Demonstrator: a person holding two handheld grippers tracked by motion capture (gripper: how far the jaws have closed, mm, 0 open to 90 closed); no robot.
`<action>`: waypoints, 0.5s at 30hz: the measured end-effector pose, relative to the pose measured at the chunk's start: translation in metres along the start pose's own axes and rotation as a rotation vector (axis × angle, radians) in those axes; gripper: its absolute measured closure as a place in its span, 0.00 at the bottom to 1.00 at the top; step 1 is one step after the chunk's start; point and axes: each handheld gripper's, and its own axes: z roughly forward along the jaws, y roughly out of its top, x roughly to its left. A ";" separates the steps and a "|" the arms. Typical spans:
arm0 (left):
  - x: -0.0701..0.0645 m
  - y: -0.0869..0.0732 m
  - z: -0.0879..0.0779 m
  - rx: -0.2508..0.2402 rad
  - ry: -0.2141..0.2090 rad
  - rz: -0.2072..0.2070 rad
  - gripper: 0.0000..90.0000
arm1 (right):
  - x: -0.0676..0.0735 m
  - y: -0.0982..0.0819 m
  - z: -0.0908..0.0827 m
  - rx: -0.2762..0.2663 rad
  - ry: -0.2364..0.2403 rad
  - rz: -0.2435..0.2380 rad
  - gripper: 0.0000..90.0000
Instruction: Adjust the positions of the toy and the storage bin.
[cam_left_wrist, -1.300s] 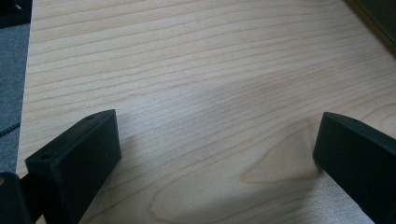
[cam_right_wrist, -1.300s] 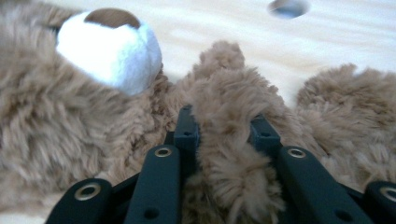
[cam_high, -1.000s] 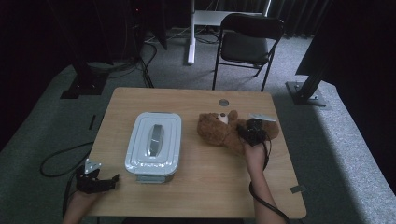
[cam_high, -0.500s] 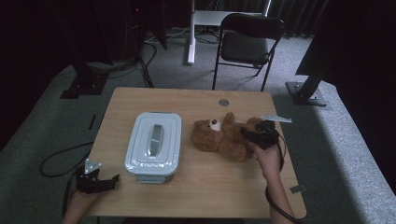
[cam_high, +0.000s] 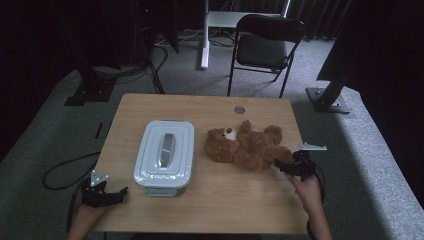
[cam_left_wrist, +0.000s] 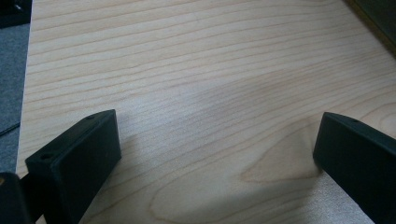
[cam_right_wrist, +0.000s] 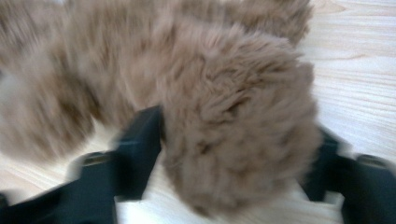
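Grey carpet and dark curtains surround our pale wooden worktop (cam_high: 240, 200), with a black folding chair (cam_high: 265, 47) standing beyond its far edge. On the worktop a brown teddy (cam_high: 245, 145) lies on its back right of centre, head toward the white lidded tin (cam_high: 165, 156) that sits just beside it on the left. Our right claw (cam_high: 286, 166) is at the teddy's near right end, low over the wood, and in the right gripper view one furry leg (cam_right_wrist: 238, 126) sits between the two black jaws. The jaws have just been closing after a wider spread; the picture is blurred, so we cannot tell whether they actually press the fur. Our left claw (cam_high: 114, 193) rests at the near left corner of the worktop, well apart from the tin and teddy, and in the left gripper view its jaws stand wide, released, with bare wood grain (cam_left_wrist: 210, 93) between them.
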 end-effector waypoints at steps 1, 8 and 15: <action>0.000 0.000 0.000 0.000 0.000 0.000 0.02 | 0.003 -0.009 0.001 -0.012 -0.017 -0.028 0.60; 0.000 0.000 0.000 0.000 0.000 0.002 0.02 | 0.019 -0.025 -0.008 0.001 0.071 -0.050 0.71; 0.000 0.000 0.000 0.000 0.000 0.002 0.02 | 0.068 -0.039 -0.013 0.031 0.204 -0.124 0.71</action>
